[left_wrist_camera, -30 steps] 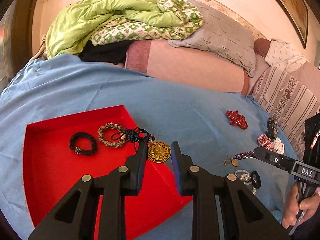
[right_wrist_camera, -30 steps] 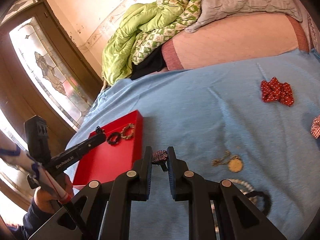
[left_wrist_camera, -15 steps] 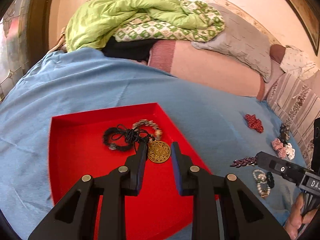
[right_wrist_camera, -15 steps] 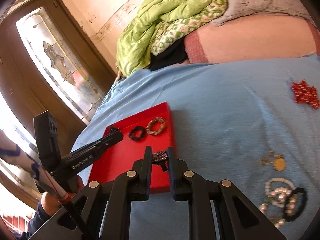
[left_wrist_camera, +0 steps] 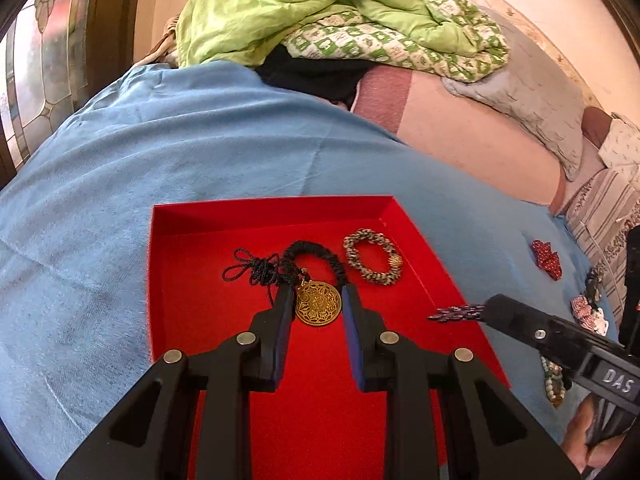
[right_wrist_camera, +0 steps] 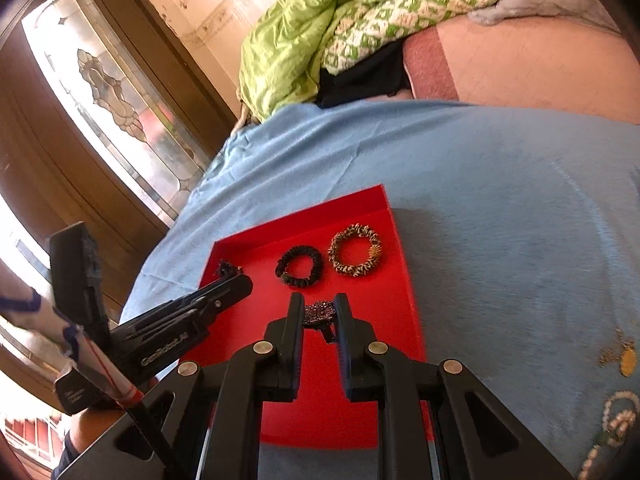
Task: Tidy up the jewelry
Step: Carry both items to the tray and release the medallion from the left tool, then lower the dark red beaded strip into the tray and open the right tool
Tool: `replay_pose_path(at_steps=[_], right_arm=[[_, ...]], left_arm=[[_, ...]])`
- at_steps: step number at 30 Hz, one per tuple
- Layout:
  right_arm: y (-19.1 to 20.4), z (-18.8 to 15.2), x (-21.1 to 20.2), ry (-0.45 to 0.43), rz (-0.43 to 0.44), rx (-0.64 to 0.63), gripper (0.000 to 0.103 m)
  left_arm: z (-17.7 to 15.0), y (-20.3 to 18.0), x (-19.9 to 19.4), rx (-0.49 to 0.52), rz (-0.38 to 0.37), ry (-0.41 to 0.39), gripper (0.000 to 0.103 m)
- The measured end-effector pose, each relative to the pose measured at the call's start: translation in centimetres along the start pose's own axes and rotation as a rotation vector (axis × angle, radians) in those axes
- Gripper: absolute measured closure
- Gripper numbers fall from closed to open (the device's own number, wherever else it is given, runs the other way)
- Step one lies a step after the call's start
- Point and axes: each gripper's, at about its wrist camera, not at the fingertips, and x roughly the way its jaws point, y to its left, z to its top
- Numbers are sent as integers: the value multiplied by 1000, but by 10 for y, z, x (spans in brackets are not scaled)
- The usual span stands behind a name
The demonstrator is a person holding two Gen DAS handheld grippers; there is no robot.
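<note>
I have both grippers over the red tray (left_wrist_camera: pixel 192 216) on the blue bedspread (left_wrist_camera: pixel 200 140), each carrying a piece. My left gripper (left_wrist_camera: pixel 316 304) has its fingers closed on the gold medallion (left_wrist_camera: pixel 319 304), with the black cord (left_wrist_camera: pixel 260 268) trailing forward and down toward the tray floor, close to the black bracelet (right_wrist_camera: pixel 299 266); I cannot tell whether it already touches. My right gripper (right_wrist_camera: pixel 318 314) has its fingers closed on a small dark beaded piece (right_wrist_camera: pixel 319 312), held above the near half of the tray.

In the right wrist view the black bracelet and the spotted bracelet (right_wrist_camera: pixel 355 255) lie side by side, apart, in the far half of the tray. More jewelry waits out on the bedspread: a gold pendant (right_wrist_camera: pixel 626 360) and pale beads (right_wrist_camera: pixel 618 412) to my right, and a red bow (left_wrist_camera: pixel 546 256) farther off.

To set these down well, I judge I should lower each piece close to the tray floor before opening, so nothing bounces or slides. The cord is the tricky part: I would lay the medallion in the bare left area, away from the black bracelet, so the cord does not tangle with it. The beaded piece should go in the open near-right patch. I would release one gripper at a time and lift straight up.
</note>
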Motion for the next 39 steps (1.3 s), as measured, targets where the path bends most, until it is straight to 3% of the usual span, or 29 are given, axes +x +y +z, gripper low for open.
replay_pose_path(at_steps=[17, 39], right_arm=[[8, 5, 52, 83, -77, -33, 87], [0, 2, 61, 116, -101, -13, 86]], left_arm=[[0, 3, 9, 0, 43, 33, 79], [0, 5, 15, -3, 64, 65, 79]])
